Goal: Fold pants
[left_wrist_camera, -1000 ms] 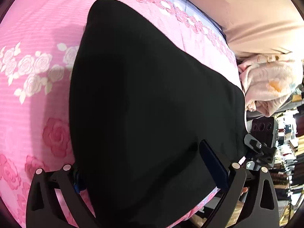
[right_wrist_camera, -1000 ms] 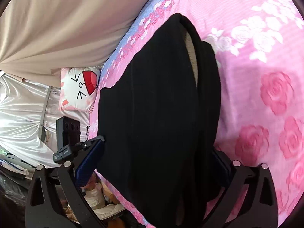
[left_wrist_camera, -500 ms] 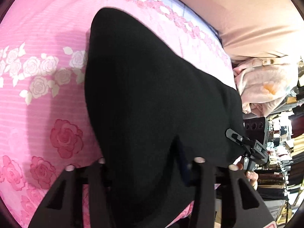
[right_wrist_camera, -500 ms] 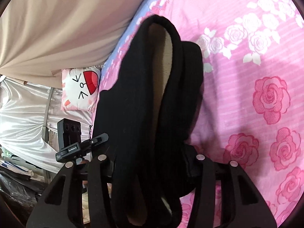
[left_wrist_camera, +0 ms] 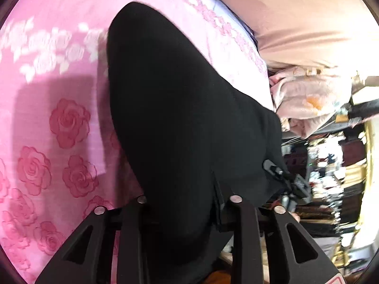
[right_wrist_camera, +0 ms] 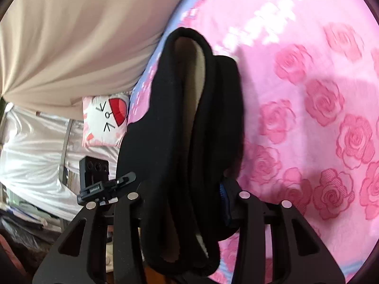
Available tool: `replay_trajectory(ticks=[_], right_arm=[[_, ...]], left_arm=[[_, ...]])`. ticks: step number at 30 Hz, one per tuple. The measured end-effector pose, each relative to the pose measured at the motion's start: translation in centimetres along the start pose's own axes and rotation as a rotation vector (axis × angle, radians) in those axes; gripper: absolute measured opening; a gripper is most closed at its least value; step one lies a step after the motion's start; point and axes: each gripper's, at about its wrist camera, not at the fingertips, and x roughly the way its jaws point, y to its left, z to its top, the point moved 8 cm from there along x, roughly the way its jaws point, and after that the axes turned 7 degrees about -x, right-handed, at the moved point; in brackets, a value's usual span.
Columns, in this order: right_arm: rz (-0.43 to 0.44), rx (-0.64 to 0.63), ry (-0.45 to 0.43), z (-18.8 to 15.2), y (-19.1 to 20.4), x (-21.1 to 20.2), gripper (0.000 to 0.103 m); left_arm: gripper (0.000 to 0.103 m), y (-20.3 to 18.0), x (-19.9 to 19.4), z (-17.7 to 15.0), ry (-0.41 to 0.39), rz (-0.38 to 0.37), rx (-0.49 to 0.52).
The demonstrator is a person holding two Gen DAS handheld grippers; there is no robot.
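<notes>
One pair of black fleece-lined pants (left_wrist_camera: pixel 180 123) lies on one pink bedsheet printed with red and white roses (left_wrist_camera: pixel 52 118), with its near end bunched up and raised between the two grippers. Left wrist view: the left black two-finger gripper (left_wrist_camera: pixel 187 203) has its jaws drawn in tight on a thick fold of the pants, cloth filling the whole gap; the garment runs from 6 o'clock up to 11 o'clock. At 3 o'clock lies one crumpled pale pink blanket (left_wrist_camera: pixel 305 101), and at 1 o'clock hangs one beige curtain (left_wrist_camera: pixel 308 21). The other tool shows partly at 4 o'clock, against blurred shelving.

Right wrist view: the right black two-finger gripper (right_wrist_camera: pixel 189 201) is likewise clamped on the pants (right_wrist_camera: pixel 175 127), here showing one cream lining strip (right_wrist_camera: pixel 191 80) between two dark rolled edges; one blue pad (right_wrist_camera: pixel 225 203) shows on the right finger. The bundle runs from 6 o'clock to 12 o'clock. One white cushion with a cartoon face (right_wrist_camera: pixel 104 120) sits at 9 o'clock, just beside the garment's edge, under the curtain (right_wrist_camera: pixel 83 35). The sheet (right_wrist_camera: pixel 319 94) fills 1 to 5 o'clock.
</notes>
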Motion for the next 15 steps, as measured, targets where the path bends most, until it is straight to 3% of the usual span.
replay_trajectory(ticks=[3, 6, 8, 11, 15], right_arm=[[-0.009, -0.003, 0.001, 0.3, -0.5, 0.3, 0.045], [0.0, -0.004, -0.001, 0.3, -0.5, 0.6, 0.046], [-0.01, -0.021, -0.004, 0.2, -0.2, 0.7, 0.047], [-0.049, -0.06, -0.026, 0.1, 0.5, 0.6, 0.045], [-0.034, -0.12, -0.071, 0.2, 3.1, -0.9, 0.039]], left_arm=[[0.054, 0.9, 1.3, 0.3, 0.016, 0.024, -0.063], [0.057, 0.2, 1.9, 0.6, -0.006, 0.037, -0.04], [0.053, -0.1, 2.4, 0.7, -0.019, 0.044, -0.026], [0.028, -1.1, 2.5, 0.6, -0.044, 0.053, 0.007], [0.023, -2.6, 1.5, 0.6, -0.06, 0.024, 0.021]])
